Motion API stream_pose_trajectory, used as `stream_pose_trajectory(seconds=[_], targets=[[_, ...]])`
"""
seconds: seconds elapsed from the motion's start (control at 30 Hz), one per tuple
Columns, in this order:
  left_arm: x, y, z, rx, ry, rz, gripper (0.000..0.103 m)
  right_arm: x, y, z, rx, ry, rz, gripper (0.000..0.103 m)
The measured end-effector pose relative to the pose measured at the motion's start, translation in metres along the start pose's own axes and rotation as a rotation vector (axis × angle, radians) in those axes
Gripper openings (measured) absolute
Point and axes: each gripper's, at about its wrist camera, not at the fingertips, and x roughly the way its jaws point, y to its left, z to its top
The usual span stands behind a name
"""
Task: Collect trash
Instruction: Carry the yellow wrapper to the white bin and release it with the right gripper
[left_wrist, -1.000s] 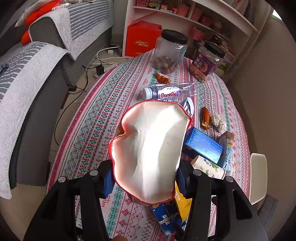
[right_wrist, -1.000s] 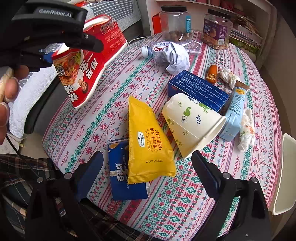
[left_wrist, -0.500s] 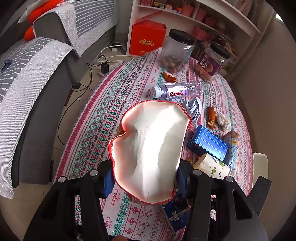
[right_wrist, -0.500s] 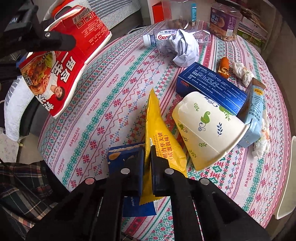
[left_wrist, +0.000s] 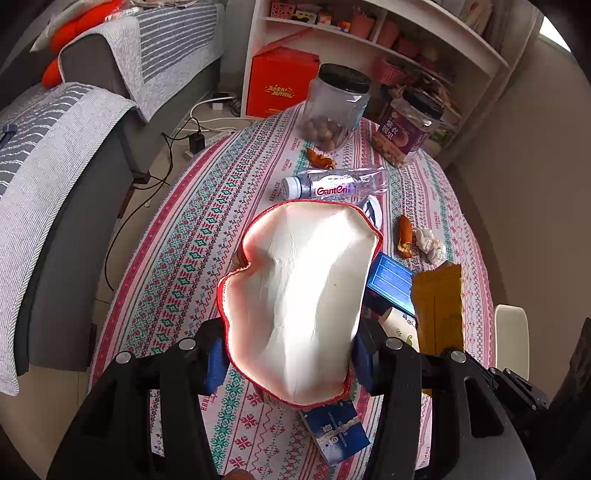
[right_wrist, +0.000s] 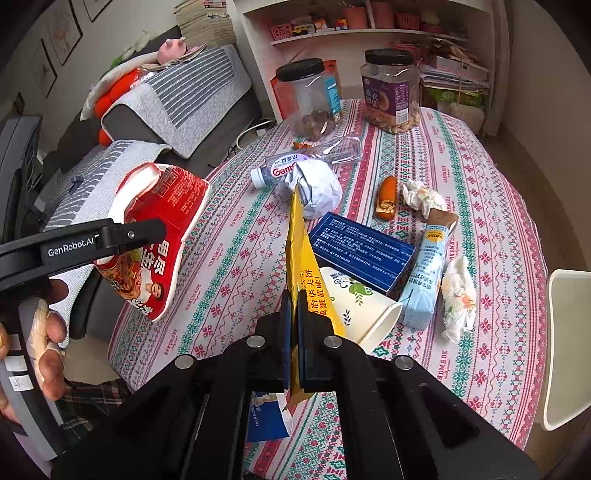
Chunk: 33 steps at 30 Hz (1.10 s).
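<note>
Now the right gripper (right_wrist: 291, 347) has its fingers clenched on the yellow wrapper (right_wrist: 301, 258), lifted clear of the table (right_wrist: 498, 229). At ten o'clock the left gripper (left_wrist: 290, 354) grasps the open noodle cup (right_wrist: 155, 236). Carry the wrapper over the cup's mouth, lower its loose end inside, then release.

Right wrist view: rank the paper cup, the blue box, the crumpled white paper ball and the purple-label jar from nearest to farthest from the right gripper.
From the right gripper, shut on the yellow wrapper:
1. Paper cup, lying on its side just right of the fingertips.
2. Blue box, behind the cup.
3. Crumpled white paper ball, mid-table, by the water bottle.
4. Purple-label jar, at the far edge.
</note>
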Motion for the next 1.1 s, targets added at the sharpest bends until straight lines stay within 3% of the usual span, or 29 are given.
stream_pose_trajectory(seconds=[0.43,0.67,0.87,1.1], targets=[[0.0,-0.051,-0.006,0.093,-0.072,-0.071,0.053,-0.056,-0.07,0.012,0.136,-0.154,-0.115,0.002],[0.003,-0.083,-0.014,0.15,-0.1,-0.106,0.053,-0.091,-0.114,0.012,0.178,-0.223,-0.256,0.002],[0.005,-0.115,-0.022,0.207,-0.13,-0.127,0.053,-0.111,-0.165,0.006,0.258,-0.215,-0.395,0.002],[0.017,-0.169,-0.039,0.289,-0.105,-0.184,0.053,-0.125,-0.216,-0.008,0.365,-0.175,-0.472,0.002]])
